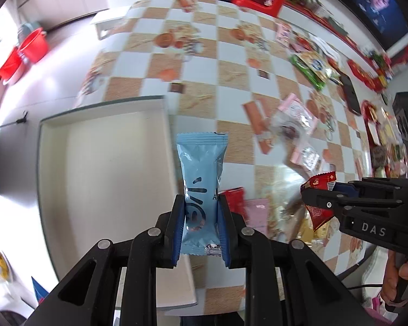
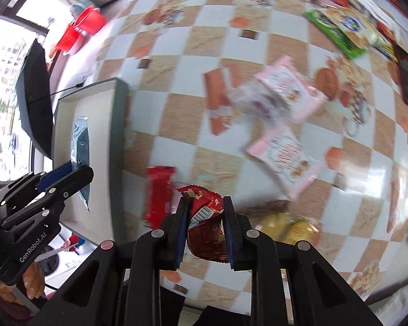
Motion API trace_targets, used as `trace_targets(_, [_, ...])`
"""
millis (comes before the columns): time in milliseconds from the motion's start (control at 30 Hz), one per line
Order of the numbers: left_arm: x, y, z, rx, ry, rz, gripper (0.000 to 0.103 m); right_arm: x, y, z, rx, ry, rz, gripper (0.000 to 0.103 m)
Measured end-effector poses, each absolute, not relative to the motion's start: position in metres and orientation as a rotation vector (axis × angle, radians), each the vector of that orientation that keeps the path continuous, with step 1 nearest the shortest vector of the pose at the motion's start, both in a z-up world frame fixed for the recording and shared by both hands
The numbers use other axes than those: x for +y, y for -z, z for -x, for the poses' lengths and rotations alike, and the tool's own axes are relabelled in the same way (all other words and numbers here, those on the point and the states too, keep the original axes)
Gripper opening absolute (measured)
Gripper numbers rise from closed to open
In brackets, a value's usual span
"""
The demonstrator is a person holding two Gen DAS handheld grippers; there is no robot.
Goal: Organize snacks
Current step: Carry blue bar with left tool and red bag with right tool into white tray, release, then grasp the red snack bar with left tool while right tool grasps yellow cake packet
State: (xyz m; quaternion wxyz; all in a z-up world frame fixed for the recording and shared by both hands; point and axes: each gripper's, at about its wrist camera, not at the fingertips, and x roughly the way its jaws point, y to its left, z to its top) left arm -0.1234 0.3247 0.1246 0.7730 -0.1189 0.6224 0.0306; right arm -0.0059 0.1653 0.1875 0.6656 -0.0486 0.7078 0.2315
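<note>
Black tools (image 1: 200, 203), blue pads (image 1: 178, 231)

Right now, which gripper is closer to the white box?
Left. The left gripper, holding a blue snack packet, hangs at the white box's edge. The right gripper, holding a red packet, is farther over the checkered table.

A lived-in home, likely a dining or living room.

A table under a checked orange-and-white printed tablecloth (image 1: 231, 62) stands near a switched-on flat television screen (image 1: 372, 2), round red plastic basins (image 1: 27, 49) on a pale tiled floor, and a folded black umbrella (image 2: 34, 95).
</note>
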Motion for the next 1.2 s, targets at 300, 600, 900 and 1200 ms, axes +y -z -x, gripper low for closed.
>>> trace_targets(300, [0.392,-0.1,0.173,1.395,-0.227,0.34,0.025,0.268,-0.176,0.032,1.651,-0.701,0.195,0.025])
trace_targets(600, [0.415,-0.073,0.206,1.468,-0.306,0.328,0.031,0.337,-0.159,0.063,1.69,-0.8,0.277,0.025])
trace_targets(900, [0.41,-0.082,0.205,1.439,-0.272,0.251,0.075,0.328,-0.152,0.055,1.69,-0.701,0.256,0.103])
trace_targets(1200, [0.335,-0.106,0.164,1.408,0.048,0.15,0.077,0.174,-0.137,0.032,1.717,-0.337,0.074,0.103])
